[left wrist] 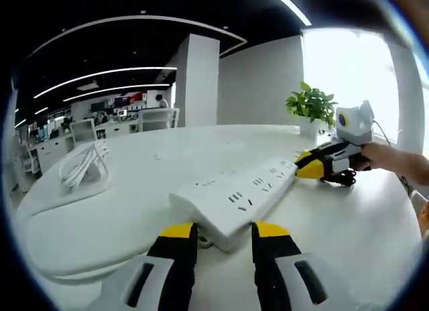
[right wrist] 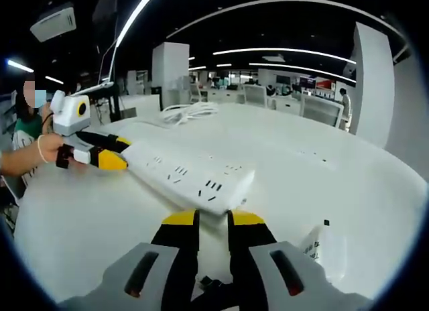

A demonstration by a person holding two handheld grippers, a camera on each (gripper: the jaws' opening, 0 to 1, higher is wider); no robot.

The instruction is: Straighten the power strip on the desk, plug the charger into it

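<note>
1. In the left gripper view, the left gripper [left wrist: 224, 232] is reaching forward low over the white tabletop [left wrist: 134, 190], its yellow-tipped jaws standing apart on either side of the near end of the power strip [left wrist: 234, 194]; whether they are pressing on it I cannot tell
2. The power strip is lying flat on the tabletop, running away from that gripper on a slant toward the right gripper [left wrist: 310, 165] at its far end
3. A person's hand [left wrist: 385, 157] is holding that far gripper, the forearm coming in from the right edge
4. In the right gripper view, the right gripper [right wrist: 213, 220] is pointing at the other end of the power strip [right wrist: 191, 177], its jaws sitting only a narrow gap apart with the strip's end just at or over their tips; a firm grip cannot be confirmed
5. Across the strip, the left gripper [right wrist: 110, 153] is meeting its far end, held by a hand [right wrist: 50, 150] with a band at the wrist
6. A coiled white cable [left wrist: 84, 165] is resting on the tabletop well apart from the strip, to the left in the left gripper view
7. A potted plant [left wrist: 312, 106] is standing in a white pot near the tabletop's far edge, behind the right gripper
</note>
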